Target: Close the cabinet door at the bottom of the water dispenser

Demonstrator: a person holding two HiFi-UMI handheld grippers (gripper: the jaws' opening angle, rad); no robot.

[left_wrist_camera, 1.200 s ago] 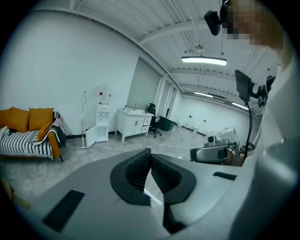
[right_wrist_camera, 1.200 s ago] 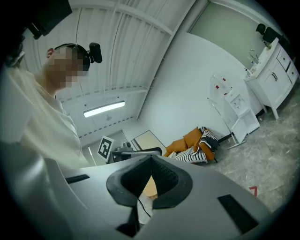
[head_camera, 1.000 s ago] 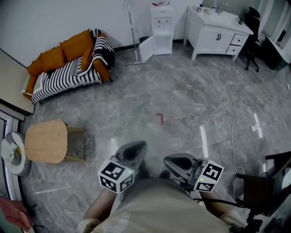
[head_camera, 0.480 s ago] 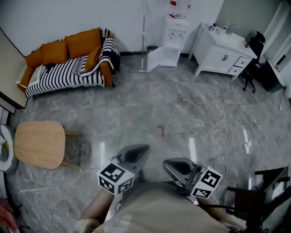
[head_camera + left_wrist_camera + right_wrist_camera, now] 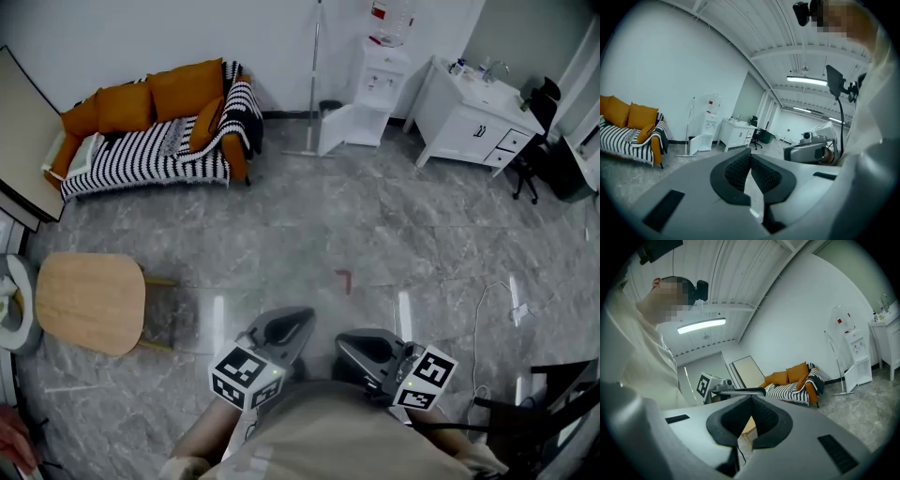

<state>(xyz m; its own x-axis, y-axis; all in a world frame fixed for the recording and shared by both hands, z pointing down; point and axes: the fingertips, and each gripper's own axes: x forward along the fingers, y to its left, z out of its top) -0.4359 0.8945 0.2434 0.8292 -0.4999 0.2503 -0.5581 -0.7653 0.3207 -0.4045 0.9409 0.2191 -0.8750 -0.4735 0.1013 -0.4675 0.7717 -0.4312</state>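
The white water dispenser (image 5: 385, 67) stands against the far wall, and its bottom cabinet door (image 5: 333, 129) hangs open to the left. It shows small in the left gripper view as well, the dispenser (image 5: 710, 124) with its open door (image 5: 694, 145), and in the right gripper view as the dispenser (image 5: 857, 357) with the door (image 5: 851, 377). My left gripper (image 5: 284, 329) and right gripper (image 5: 360, 345) are held close to my body, several steps from the dispenser. Both are shut with nothing between the pads, as the left gripper (image 5: 750, 155) and right gripper (image 5: 751, 400) show in their own views.
An orange sofa (image 5: 159, 122) with a striped blanket stands at the back left. A round wooden table (image 5: 89, 302) is at my left. A mop pole (image 5: 312, 80) leans beside the dispenser. A white sink cabinet (image 5: 469, 120), an office chair (image 5: 532, 141) and a floor cable (image 5: 492, 305) are on the right.
The person has walked forward over the grey floor with both grippers. The dispenser and sofa have shifted right and lower in the head view. Both jaws stay shut.
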